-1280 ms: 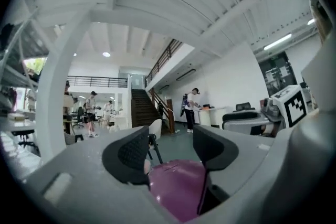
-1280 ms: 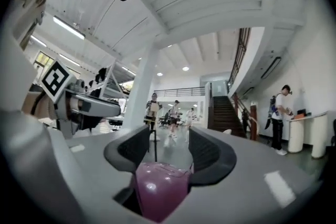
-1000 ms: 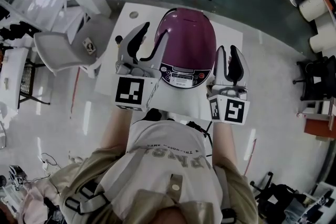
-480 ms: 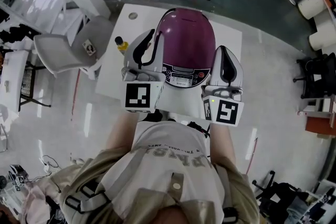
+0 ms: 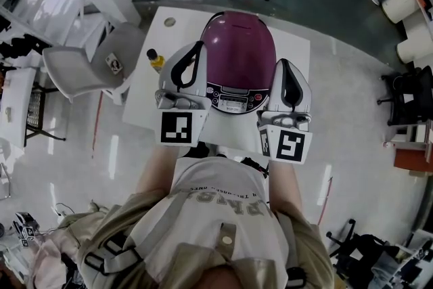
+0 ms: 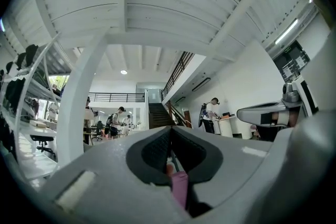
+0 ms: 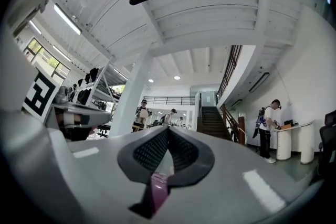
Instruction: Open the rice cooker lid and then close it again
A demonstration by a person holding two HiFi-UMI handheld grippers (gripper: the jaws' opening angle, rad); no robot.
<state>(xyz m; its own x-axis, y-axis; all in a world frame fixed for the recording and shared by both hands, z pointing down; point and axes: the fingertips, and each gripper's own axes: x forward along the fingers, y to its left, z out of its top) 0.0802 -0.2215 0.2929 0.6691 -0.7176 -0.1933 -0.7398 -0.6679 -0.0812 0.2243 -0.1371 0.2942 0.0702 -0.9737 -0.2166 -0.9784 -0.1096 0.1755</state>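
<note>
Nearest the person, the left gripper (image 5: 199,45) and right gripper (image 5: 288,64) are held just above level, one at each side of the cooker (image 5: 240,54).

1. Fingers: a second ago both pairs stood spread. The left pair has just been closing, and both pairs are now pressed together. Both gripper views show pad against pad, with nothing pinched.
2. Cooker: it stands on the white surface (image 5: 300,44) between the two grippers. Its purple lid is down and its control panel (image 5: 233,98) faces the person. Neither gripper touches it.
3. Beyond the left gripper, a yellow-capped bottle (image 5: 155,59) stands near the surface's left edge.

Meaning for the task: opening has not begun. Closed fingers suit pressing a lid release, not gripping.
</note>
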